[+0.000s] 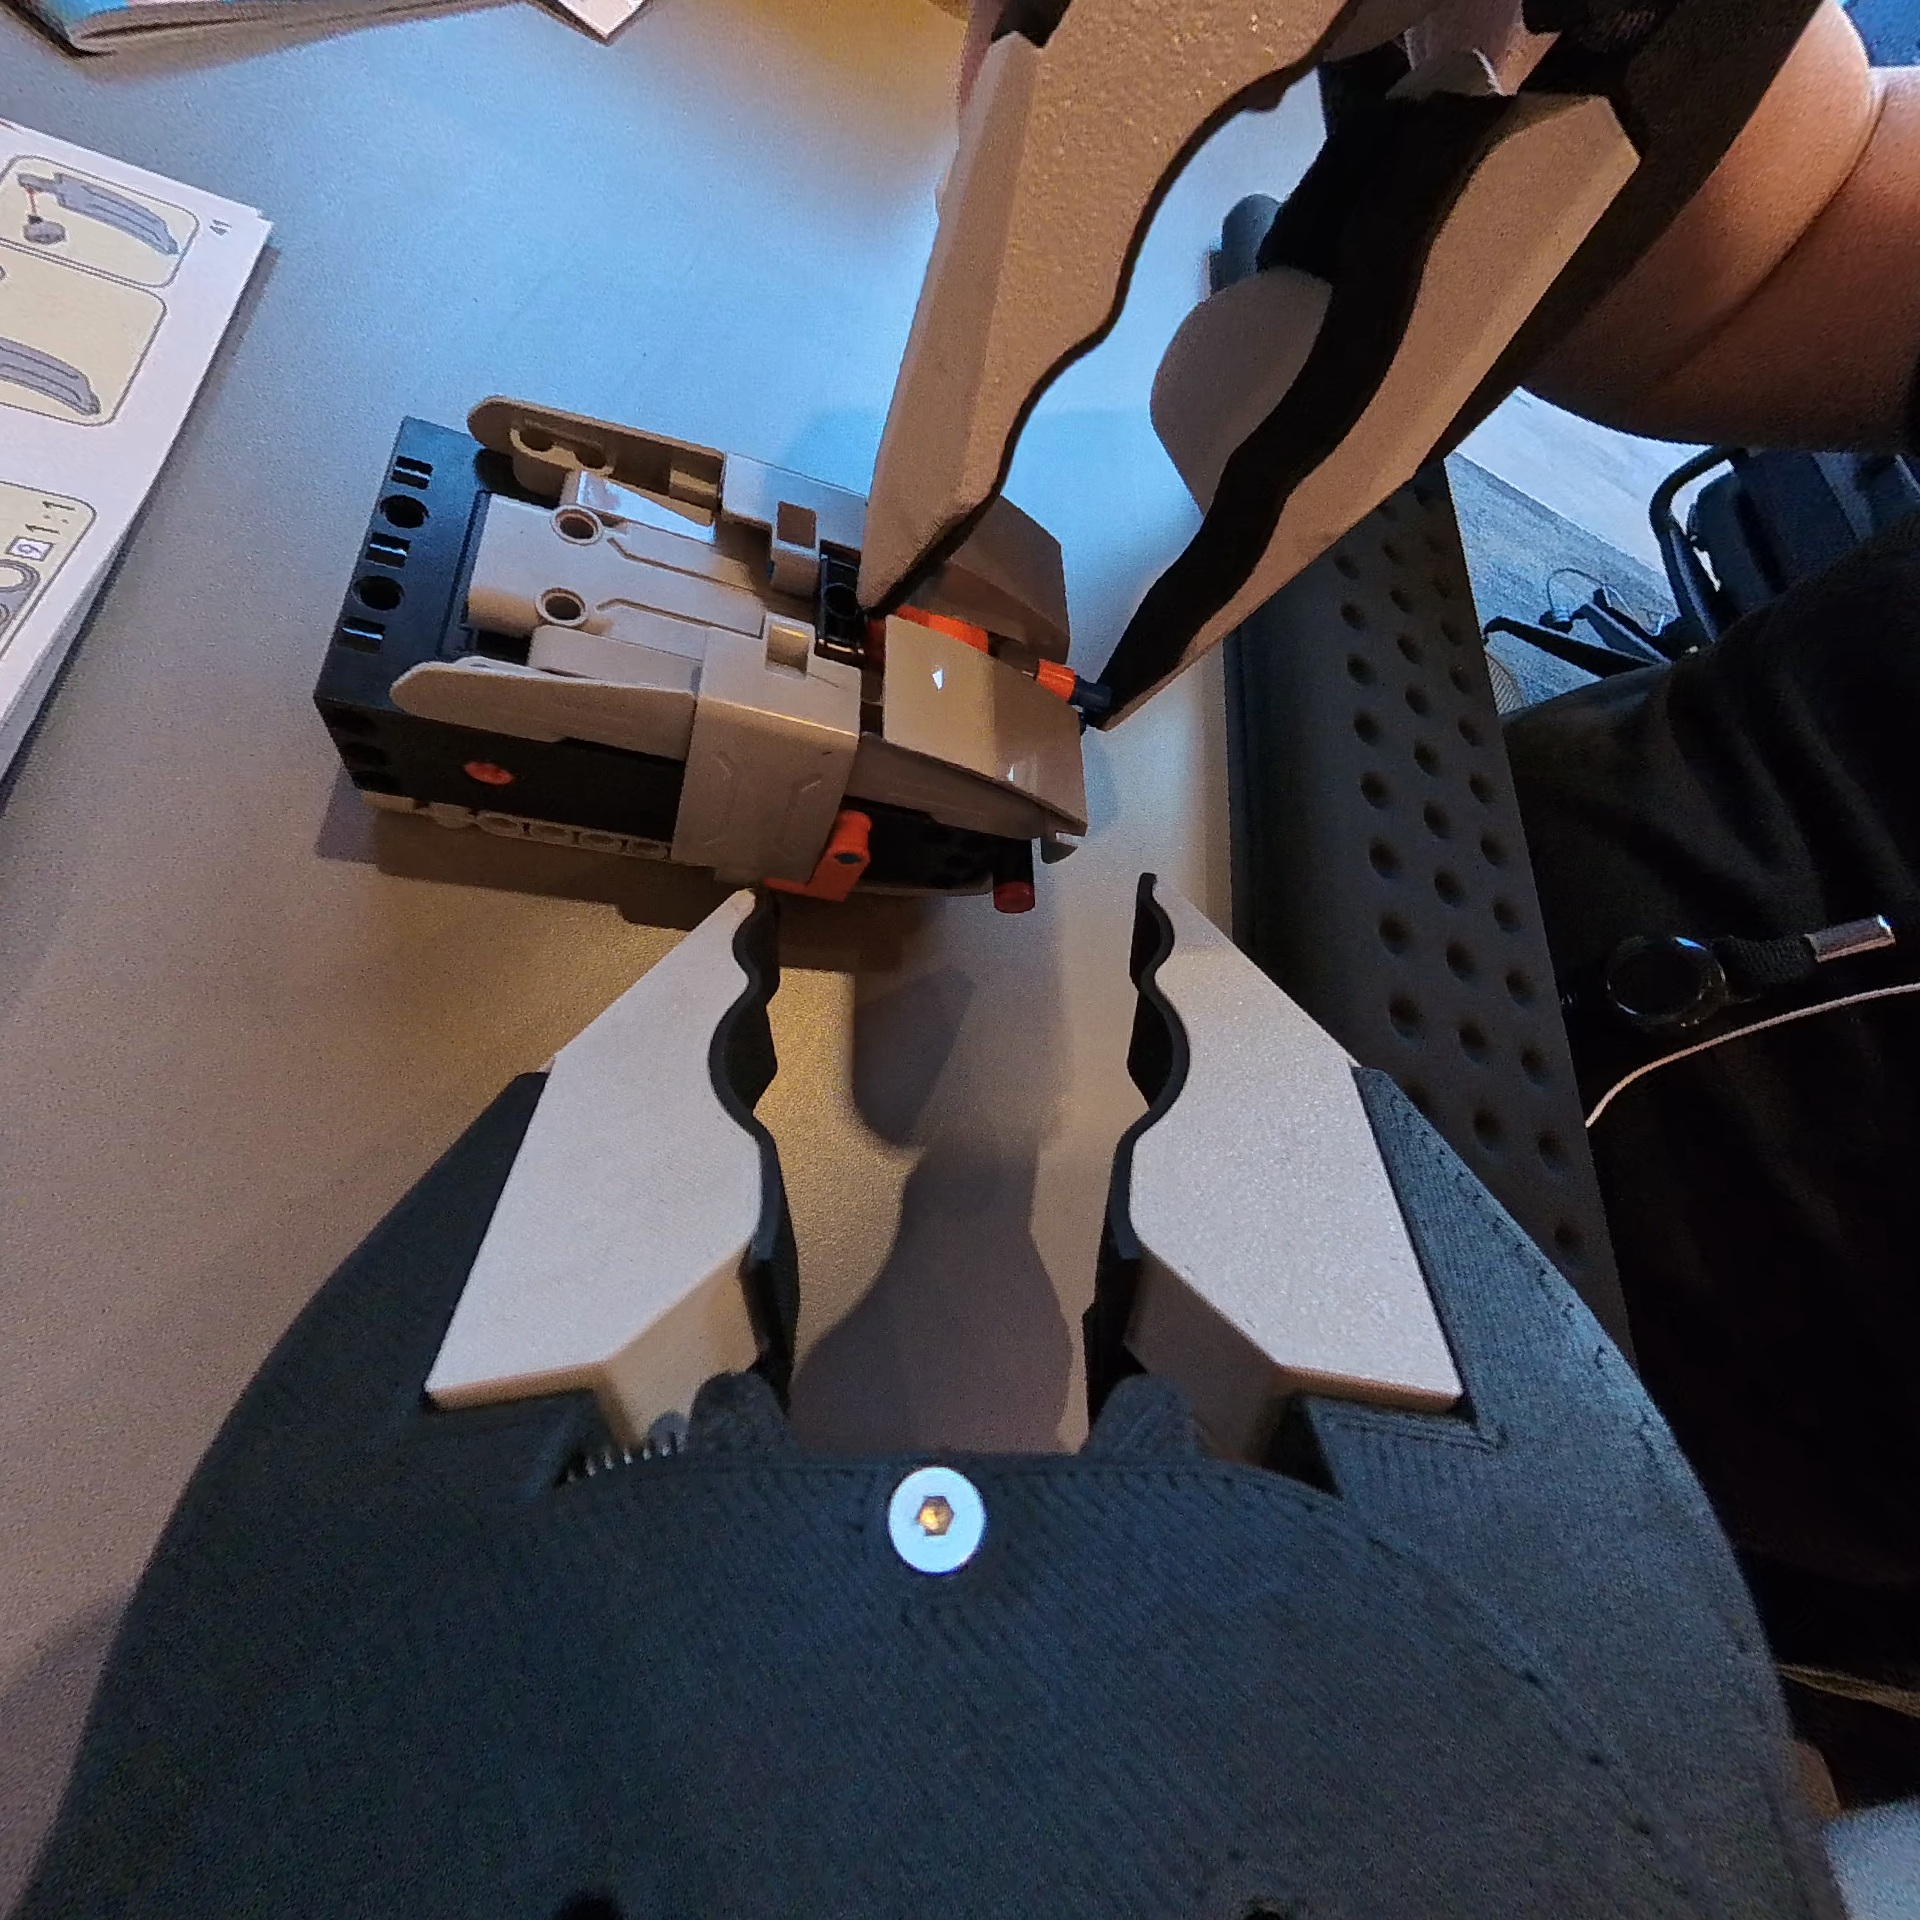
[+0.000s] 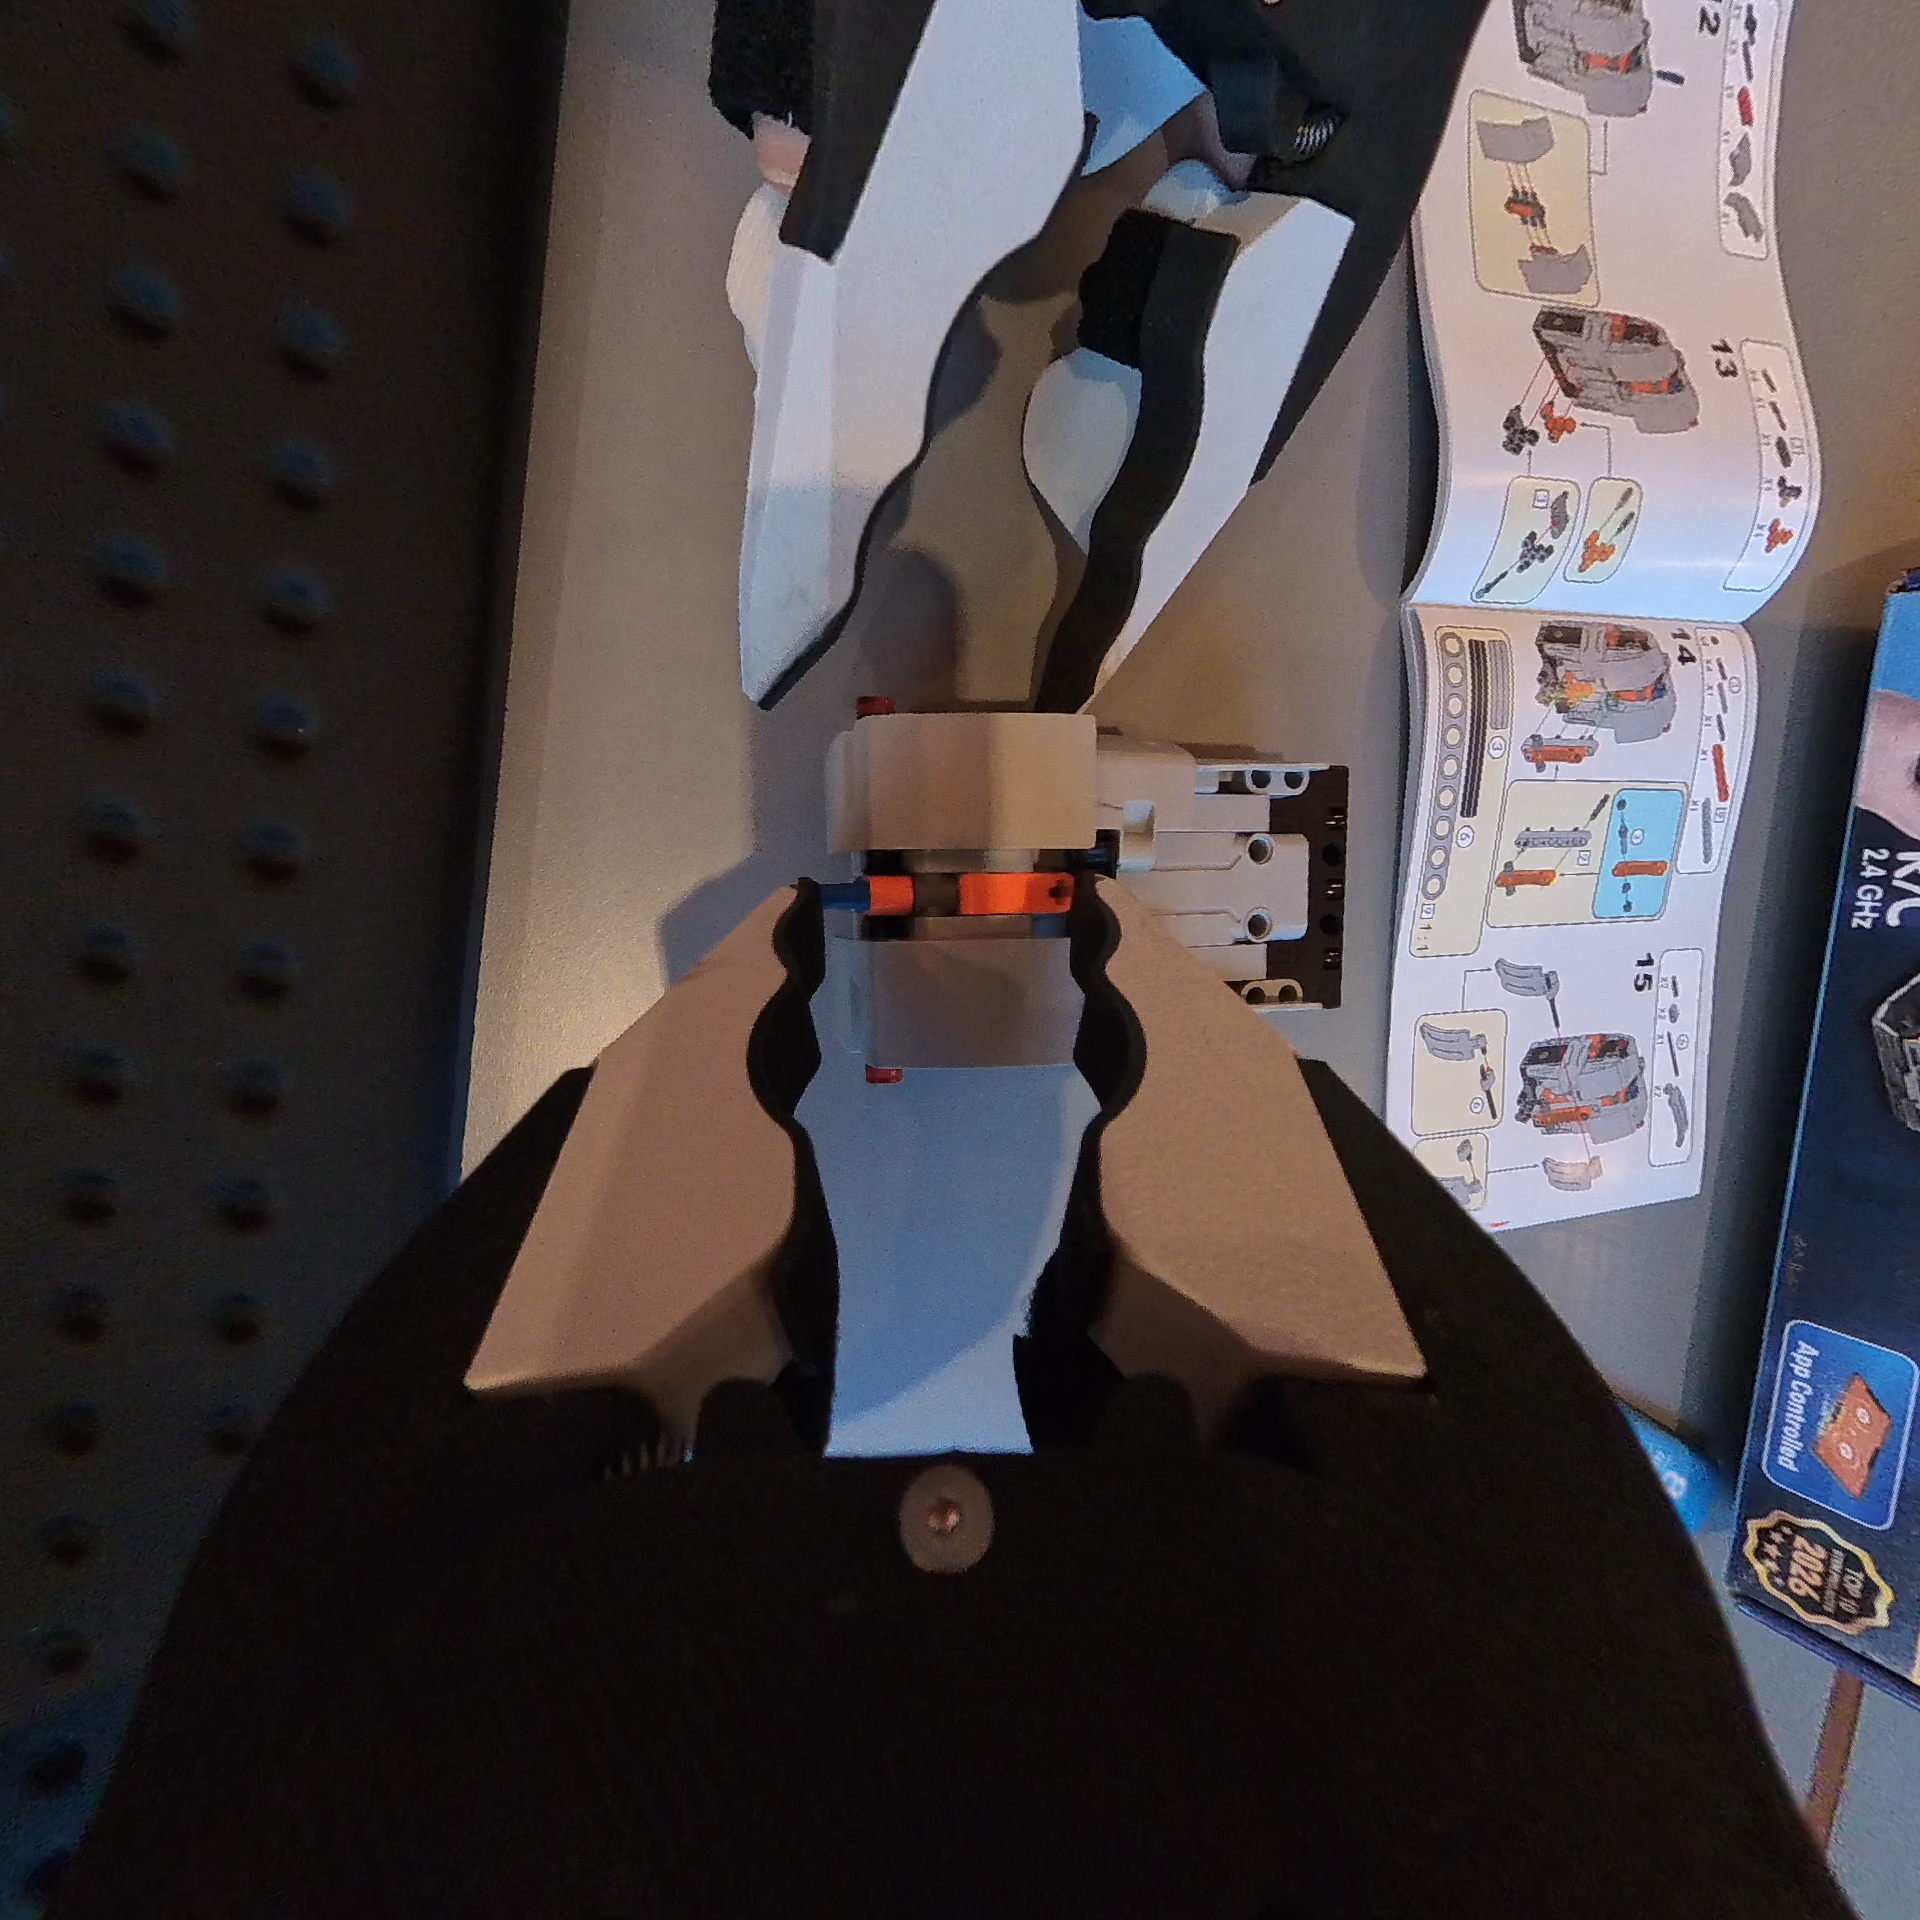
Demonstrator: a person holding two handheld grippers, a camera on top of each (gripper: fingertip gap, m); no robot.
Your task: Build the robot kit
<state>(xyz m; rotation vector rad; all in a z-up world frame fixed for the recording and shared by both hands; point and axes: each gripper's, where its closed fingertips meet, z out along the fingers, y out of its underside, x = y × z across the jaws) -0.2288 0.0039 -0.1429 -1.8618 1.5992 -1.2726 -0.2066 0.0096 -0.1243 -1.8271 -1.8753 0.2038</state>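
Note:
A grey, black and orange brick-built model [image 1: 665, 665] lies on the grey table [image 1: 582, 260]. My right gripper [image 2: 951, 902] reaches over it from the table's edge. Its two fingertips press on either end of the orange cross axle [image 2: 997, 894], one on a blue pin [image 2: 836, 896]. In the left wrist view it comes down from the top right [image 1: 987, 660]. My left gripper [image 1: 948, 902] is open and empty. Its tips stand just short of the model's side, near an orange connector [image 1: 844, 857]. It also shows across the model in the right wrist view [image 2: 914, 701].
An open instruction booklet [image 2: 1600, 831] lies beyond the model and shows at the left in the left wrist view [image 1: 94, 416]. A blue box [image 2: 1849, 1195] lies beside the booklet. A dark perforated panel [image 1: 1403, 831] runs along the table edge. A person's arm [image 1: 1714, 260] is behind the right gripper. My two grippers' fingertips are within a few centimetres of each other.

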